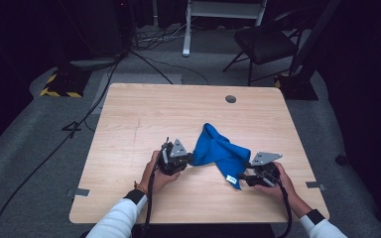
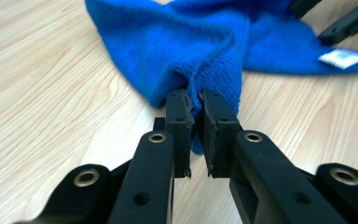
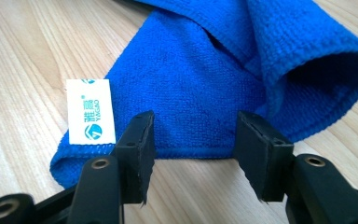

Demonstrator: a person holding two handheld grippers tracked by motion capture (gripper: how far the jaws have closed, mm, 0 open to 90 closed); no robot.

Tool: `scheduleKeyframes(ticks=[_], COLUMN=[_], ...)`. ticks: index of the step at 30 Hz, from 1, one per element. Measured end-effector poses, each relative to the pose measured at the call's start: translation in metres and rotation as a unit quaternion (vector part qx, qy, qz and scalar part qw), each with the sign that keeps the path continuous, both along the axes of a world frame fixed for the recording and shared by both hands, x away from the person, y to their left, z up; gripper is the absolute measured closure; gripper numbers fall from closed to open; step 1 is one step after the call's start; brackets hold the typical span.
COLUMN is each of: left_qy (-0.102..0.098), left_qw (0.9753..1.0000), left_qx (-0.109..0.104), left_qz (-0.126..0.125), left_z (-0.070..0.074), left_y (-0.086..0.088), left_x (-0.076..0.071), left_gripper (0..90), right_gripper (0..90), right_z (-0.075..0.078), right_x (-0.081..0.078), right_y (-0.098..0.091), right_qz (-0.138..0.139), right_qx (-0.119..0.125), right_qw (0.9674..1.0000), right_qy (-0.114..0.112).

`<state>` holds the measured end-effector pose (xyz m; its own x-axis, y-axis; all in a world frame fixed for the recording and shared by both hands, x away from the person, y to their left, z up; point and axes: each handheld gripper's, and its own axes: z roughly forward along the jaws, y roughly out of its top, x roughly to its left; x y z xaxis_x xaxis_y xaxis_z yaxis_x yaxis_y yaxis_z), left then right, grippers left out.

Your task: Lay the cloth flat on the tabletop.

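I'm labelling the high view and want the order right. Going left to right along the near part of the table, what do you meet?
Left gripper, shut on a corner of the crumpled blue microfibre cloth → the cloth's small white label → right gripper, fingers apart at the cloth's edge, all on the light wooden table.

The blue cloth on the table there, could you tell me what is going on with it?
A person is working a crumpled blue cloth on a wooden table with two hand-held grippers. The left gripper is shut on a bunched fold of the cloth. The right gripper is open at the edge near the white label, its jaws apart and not yet pinching.
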<state>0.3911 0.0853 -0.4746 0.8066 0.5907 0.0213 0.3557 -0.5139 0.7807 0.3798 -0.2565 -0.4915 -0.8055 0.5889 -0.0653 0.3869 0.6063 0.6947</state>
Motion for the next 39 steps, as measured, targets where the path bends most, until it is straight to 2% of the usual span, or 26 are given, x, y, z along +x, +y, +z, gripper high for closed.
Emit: scheduleKeyframes(ticks=[13, 26, 34, 39], left_qy=[0.009, 0.015, 0.022, 0.027], left_qw=[0.9997, 0.9994, 0.9988, 0.9984], left_qx=[0.018, 0.026, 0.038, 0.043], left_qz=[0.014, 0.02, 0.023, 0.024], left_z=[-0.001, -0.001, -0.004, -0.005], left_y=[0.022, 0.041, 0.053, 0.055], left_x=[-0.001, -0.006, -0.01, -0.009], left_gripper=[81.5, 82.8, 82.3, 81.3], right_gripper=[48.1, 47.3, 46.2, 45.4], right_z=[0.0, 0.001, 0.001, 0.002], right_x=[0.001, 0.002, 0.003, 0.004], right_y=[-0.016, -0.028, -0.029, -0.032], right_qz=[-0.012, -0.023, -0.027, -0.03], right_qx=[0.002, -0.001, -0.006, -0.008], right_qw=[0.9999, 0.9997, 0.9996, 0.9995], right_qy=[0.004, 0.008, 0.006, 0.007])
